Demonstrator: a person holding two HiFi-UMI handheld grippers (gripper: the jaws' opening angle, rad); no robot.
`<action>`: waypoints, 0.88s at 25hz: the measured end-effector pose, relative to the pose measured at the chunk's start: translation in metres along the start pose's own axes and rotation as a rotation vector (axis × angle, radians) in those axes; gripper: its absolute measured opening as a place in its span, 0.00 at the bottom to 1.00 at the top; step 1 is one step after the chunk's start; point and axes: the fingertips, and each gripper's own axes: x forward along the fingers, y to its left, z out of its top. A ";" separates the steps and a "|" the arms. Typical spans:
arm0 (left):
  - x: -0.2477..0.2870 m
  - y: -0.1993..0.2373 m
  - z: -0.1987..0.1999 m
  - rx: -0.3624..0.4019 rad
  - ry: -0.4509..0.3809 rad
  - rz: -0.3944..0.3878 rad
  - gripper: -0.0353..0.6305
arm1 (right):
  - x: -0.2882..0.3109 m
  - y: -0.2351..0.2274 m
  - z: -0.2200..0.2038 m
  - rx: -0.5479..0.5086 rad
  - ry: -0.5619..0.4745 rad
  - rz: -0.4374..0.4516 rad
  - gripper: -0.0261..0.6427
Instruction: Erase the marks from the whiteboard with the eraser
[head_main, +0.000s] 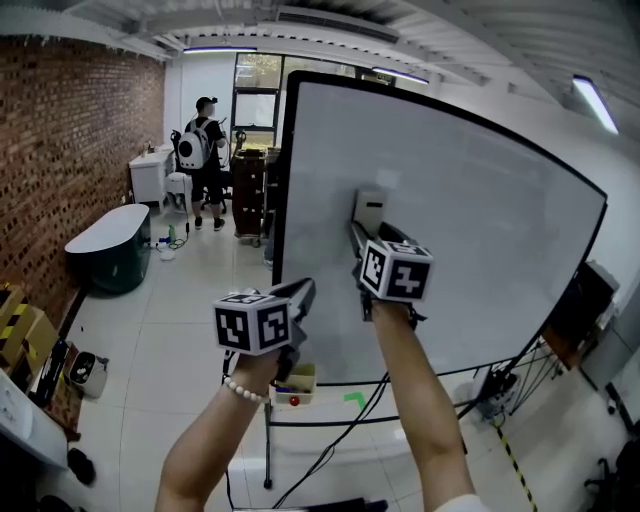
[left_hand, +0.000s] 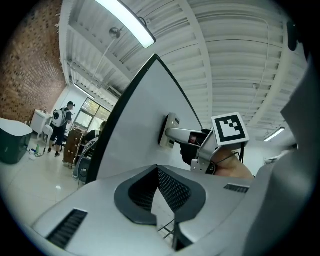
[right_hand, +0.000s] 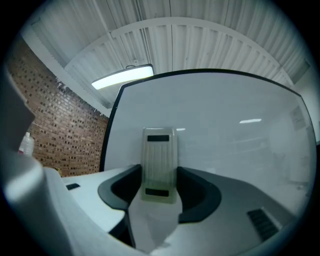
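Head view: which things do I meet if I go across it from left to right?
brick wall → dark green tub → standing person → left gripper → right gripper, its jaws shut on the eraser

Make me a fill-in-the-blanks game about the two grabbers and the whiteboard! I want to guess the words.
1. The right gripper holds the ___ between its jaws.
2. The eraser lies flat against the ___.
3. The left gripper holds nothing, and its jaws are ___.
4. The wall at the left of the room is made of ___.

Missing words: eraser, whiteboard, shut, brick.
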 end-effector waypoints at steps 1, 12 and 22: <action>-0.005 0.004 0.001 0.000 0.000 0.002 0.04 | 0.001 0.007 0.000 0.002 0.000 0.002 0.42; -0.044 0.027 0.017 -0.003 -0.014 0.009 0.04 | 0.012 0.058 0.002 -0.011 -0.011 -0.054 0.42; -0.063 0.045 0.014 -0.045 -0.032 0.016 0.04 | 0.023 0.111 0.002 0.012 0.001 -0.033 0.42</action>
